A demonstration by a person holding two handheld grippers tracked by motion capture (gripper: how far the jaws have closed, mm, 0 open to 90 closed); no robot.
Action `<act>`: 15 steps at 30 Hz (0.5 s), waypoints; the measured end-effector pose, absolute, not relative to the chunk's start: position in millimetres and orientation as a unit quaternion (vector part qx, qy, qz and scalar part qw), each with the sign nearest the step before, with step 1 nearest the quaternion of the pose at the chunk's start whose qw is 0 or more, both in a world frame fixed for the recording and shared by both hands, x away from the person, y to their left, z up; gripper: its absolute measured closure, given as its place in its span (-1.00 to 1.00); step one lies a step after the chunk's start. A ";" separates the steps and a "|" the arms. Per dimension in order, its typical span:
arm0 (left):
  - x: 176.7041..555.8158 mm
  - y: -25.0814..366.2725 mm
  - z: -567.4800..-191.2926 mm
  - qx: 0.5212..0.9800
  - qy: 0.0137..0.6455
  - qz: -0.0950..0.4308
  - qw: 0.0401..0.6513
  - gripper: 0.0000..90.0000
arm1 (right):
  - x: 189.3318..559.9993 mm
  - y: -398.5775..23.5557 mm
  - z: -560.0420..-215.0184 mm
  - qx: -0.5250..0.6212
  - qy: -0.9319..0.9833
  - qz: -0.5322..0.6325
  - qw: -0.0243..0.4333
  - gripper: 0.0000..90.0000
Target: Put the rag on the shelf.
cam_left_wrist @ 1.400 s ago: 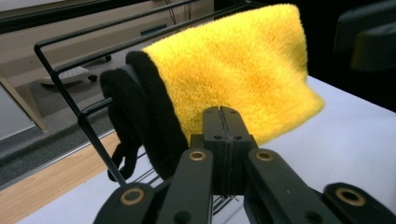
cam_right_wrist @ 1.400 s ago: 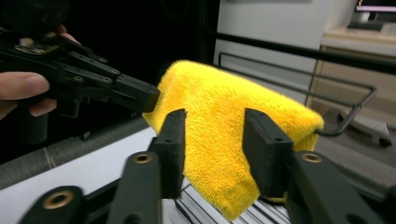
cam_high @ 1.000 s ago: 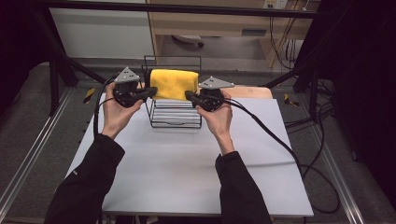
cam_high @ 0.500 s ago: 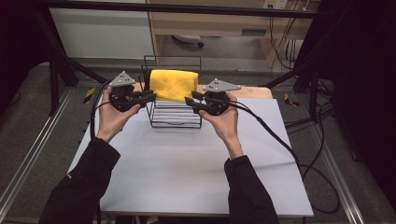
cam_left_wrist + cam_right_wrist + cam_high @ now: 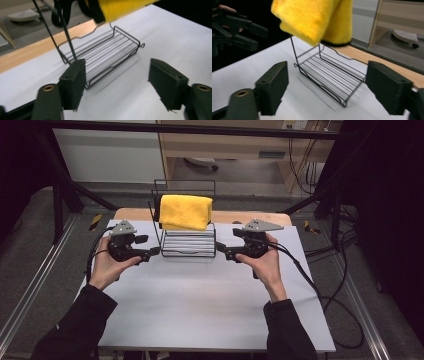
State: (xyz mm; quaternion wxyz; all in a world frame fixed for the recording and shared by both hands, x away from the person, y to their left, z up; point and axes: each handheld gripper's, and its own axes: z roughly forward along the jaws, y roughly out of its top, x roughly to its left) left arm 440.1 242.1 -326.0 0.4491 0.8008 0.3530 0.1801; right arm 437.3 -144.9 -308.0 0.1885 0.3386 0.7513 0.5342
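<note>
Both grippers now drawn outward, left gripper (image 5: 154,251) and right gripper (image 5: 221,251) jaws apart, flanking wire rack (image 5: 188,245) with draped fuzzy yellow cloth (image 5: 185,212).

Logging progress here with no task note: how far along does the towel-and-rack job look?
Done, it seems: the yellow towel hangs over the top bar of the wire rack. In hand: nothing; the left gripper and right gripper sit open either side of the rack, touching neither. Left: nothing obvious, perhaps just moving the hands away.
</note>
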 end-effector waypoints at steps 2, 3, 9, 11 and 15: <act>437.6 246.2 -333.1 0.801 0.357 0.176 0.447 -0.49 | 434.6 -154.3 -314.4 0.343 0.753 0.530 0.186 -0.72; 436.5 247.9 -336.8 0.802 0.357 0.173 0.446 -0.54 | 433.3 -159.0 -317.8 0.346 0.753 0.528 0.185 -0.73; 429.4 258.0 -358.2 0.801 0.366 0.167 0.444 -0.82 | 426.3 -182.7 -342.1 0.361 0.761 0.508 0.179 -0.86; 426.2 261.4 -366.1 0.802 0.368 0.164 0.441 -0.85 | 422.9 -189.9 -352.2 0.365 0.762 0.505 0.176 -0.89; 418.9 267.6 -383.1 0.799 0.376 0.159 0.442 -0.85 | 415.6 -204.8 -373.2 0.373 0.764 0.498 0.174 -0.90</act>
